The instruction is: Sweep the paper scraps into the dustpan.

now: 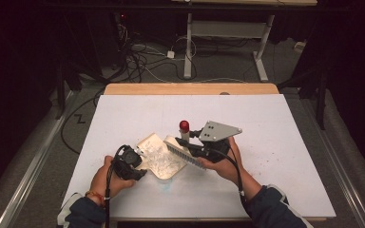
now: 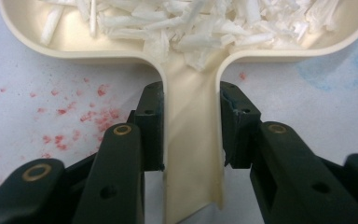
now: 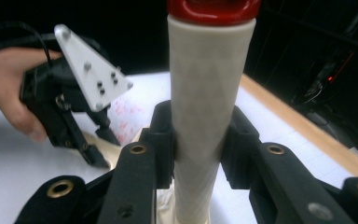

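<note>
Both grippers are clamped; we hold the left gripper (image 2: 191, 126) with its two black jaws pressed on either side of the cream dustpan's (image 2: 191, 154) handle, and the right gripper (image 3: 198, 149) with its jaws squeezing the pale handle of a brush (image 3: 209, 93) that ends in a red cap.

From the high view, the dustpan (image 1: 159, 156) lies flat on the white table (image 1: 275, 133) near the centre, its handle pointing toward 8 o'clock into the left gripper (image 1: 140, 166); white paper shreds (image 1: 164, 159) fill its pan; the brush (image 1: 184, 149) stands tilted just at 2 o'clock of the pan, red cap up at 12, its bristle head touching the pan's rim; the right gripper (image 1: 195, 142) grips it from 4 o'clock.

Along the left gripper's jaws, the shreds (image 2: 191, 23) crowd the pan at 12 o'clock; red flecks (image 2: 74, 116) stain the table at 9 o'clock and a blue smear (image 2: 340, 65) at 2 o'clock.
</note>
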`<state>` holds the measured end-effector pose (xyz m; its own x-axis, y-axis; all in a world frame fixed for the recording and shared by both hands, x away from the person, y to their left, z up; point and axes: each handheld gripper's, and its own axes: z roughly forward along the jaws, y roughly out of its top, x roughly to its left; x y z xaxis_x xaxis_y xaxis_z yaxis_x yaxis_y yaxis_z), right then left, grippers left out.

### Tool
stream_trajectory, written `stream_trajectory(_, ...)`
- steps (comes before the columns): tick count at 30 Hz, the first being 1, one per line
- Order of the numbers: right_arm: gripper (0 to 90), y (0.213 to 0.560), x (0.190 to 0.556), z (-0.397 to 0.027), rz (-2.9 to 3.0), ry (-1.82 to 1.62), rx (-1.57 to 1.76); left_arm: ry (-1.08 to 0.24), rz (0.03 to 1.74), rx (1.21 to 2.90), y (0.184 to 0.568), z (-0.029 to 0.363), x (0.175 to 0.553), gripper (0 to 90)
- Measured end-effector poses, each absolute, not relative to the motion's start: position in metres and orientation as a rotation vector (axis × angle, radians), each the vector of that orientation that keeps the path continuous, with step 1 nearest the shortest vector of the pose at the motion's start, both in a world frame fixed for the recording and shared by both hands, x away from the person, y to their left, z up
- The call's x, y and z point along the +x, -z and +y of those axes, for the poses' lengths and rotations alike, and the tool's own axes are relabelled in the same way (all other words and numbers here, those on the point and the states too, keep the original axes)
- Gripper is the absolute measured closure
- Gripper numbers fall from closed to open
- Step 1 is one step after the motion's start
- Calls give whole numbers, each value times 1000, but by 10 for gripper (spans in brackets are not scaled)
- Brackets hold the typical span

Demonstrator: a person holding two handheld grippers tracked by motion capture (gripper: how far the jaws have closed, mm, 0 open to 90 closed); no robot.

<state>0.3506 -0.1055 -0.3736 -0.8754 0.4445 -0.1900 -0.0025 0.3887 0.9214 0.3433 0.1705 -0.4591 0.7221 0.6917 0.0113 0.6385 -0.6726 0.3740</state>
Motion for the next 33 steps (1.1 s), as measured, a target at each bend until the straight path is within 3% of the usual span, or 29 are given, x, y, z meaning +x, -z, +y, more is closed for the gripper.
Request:
stream_trajectory(7, 704, 357, 345, -122, 2175, -1504, 403, -210, 1033, 2585, 459, 171, 344, 637)
stream_trajectory(18, 705, 384, 337, -116, 2266, -1379, 430, -195, 1054, 2611, 457, 171, 341, 637)
stream_trajectory(33, 704, 373, 308, -103, 2263, -1457, 386, -181, 1087, 2562, 459, 175, 340, 636)
